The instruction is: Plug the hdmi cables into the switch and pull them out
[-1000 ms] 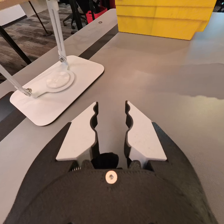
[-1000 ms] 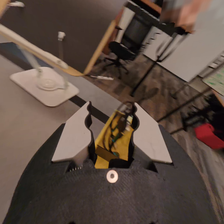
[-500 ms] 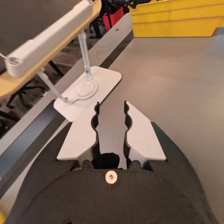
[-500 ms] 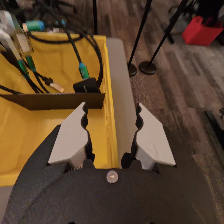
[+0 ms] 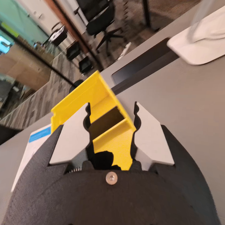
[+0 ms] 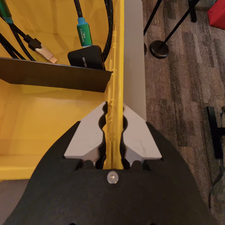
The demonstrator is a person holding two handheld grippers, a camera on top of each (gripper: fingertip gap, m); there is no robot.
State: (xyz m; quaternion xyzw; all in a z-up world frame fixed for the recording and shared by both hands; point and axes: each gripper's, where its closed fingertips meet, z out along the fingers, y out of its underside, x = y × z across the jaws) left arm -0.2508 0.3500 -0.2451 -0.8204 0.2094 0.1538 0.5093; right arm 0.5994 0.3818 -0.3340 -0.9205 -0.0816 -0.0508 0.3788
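Yellow bin wall [image 6: 115, 109] is clamped between the jaws of the right gripper [image 6: 115, 105]. The black switch [image 6: 85, 57] is seen at 11 o'clock beyond a black divider [image 6: 53, 77], a green HDMI plug [image 6: 84, 35] (long axis toward 12) inserted. The left gripper [image 5: 112, 104] is held open, empty, farther away.

A grey table [image 5: 176, 109] with a dark strip [image 5: 140, 68] along its far edge stands on mottled grey-brown carpet [image 6: 182, 79]. Beyond the table, a black office chair [image 5: 101, 24] sits beside a brown post [image 5: 68, 24], and black bins [image 5: 84, 64] rest on the floor. A white base plate [image 5: 197, 48] lies on the tabletop. Thin black stand legs with round feet [image 6: 158, 49] rise from the carpet, near a red box [image 6: 217, 15]. The far room is blurred.
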